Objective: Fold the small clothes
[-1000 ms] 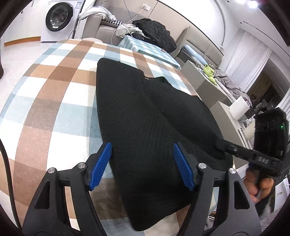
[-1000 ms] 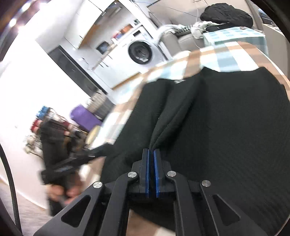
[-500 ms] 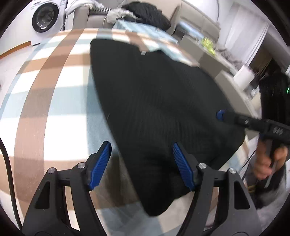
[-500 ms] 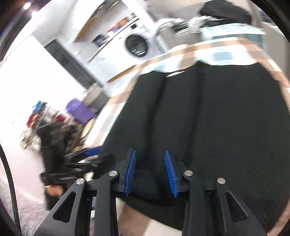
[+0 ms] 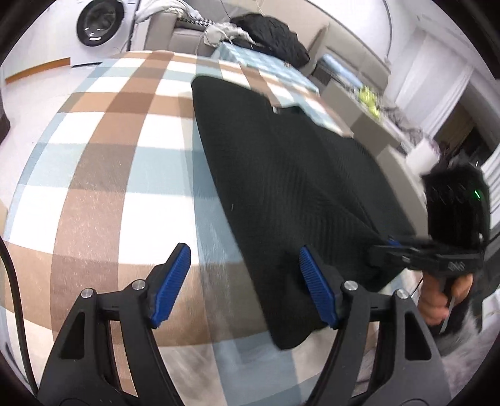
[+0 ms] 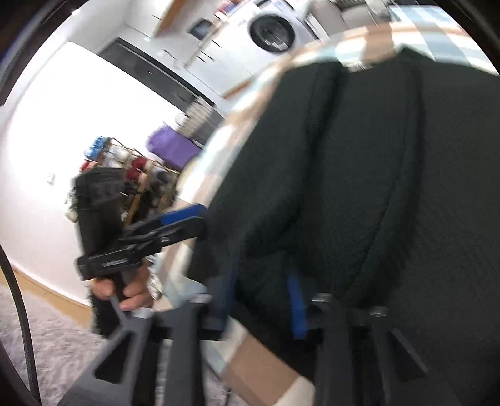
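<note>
Two grippers work at a black top (image 5: pixel 281 175) lying flat on the checked cloth (image 5: pixel 103 150). The left gripper (image 5: pixel 243 287) is wide open over the top's near edge, holding nothing. The right gripper (image 6: pixel 262 303), jaws just closing, has the hem between its pads, not pinched.

We see a checked tablecloth (image 5: pixel 103 162) in brown, white and pale blue, a white washing machine (image 5: pixel 93 25) behind, a grey sofa (image 5: pixel 175 34), a purple bag (image 6: pixel 170 148), a shaggy grey rug (image 6: pixel 47 343).
</note>
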